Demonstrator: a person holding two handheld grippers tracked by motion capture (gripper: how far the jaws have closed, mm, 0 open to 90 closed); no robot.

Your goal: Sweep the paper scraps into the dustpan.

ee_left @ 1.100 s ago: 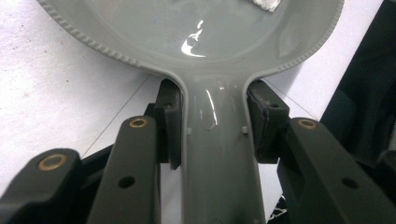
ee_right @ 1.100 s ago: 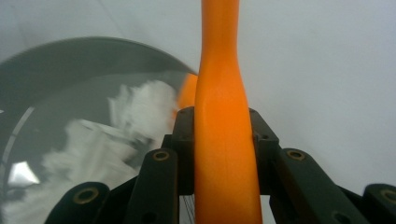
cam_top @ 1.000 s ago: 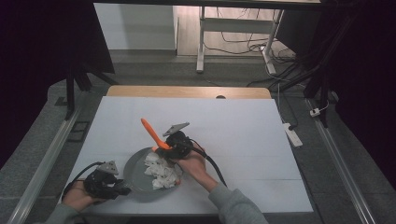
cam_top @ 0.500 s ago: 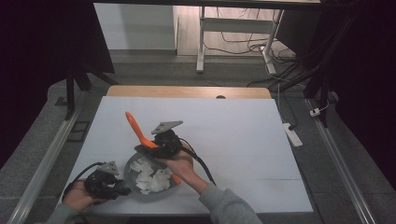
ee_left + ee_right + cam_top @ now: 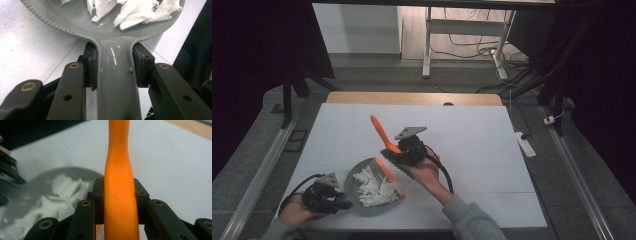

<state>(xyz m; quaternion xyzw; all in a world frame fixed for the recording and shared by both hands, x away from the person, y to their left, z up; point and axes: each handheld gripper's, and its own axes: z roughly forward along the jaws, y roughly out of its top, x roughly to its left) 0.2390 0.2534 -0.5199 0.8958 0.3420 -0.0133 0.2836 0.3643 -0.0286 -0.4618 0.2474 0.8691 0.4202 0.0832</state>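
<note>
Grey dustpan (image 5: 362, 196) on the white table (image 5: 472, 145), holding a heap of white paper scraps (image 5: 373, 186); handle pinched between the pads of the left gripper (image 5: 343, 204), at the pan's left edge. Orange brush (image 5: 382, 136) clamped by its handle in the right gripper (image 5: 396, 154), handle pointing up and away, brush end with clear bristles (image 5: 396, 186) over the pan's right rim beside the scraps. Versus half a second back: right gripper and brush shifted right, off the pan's middle; left gripper and pan unmoved.
</note>
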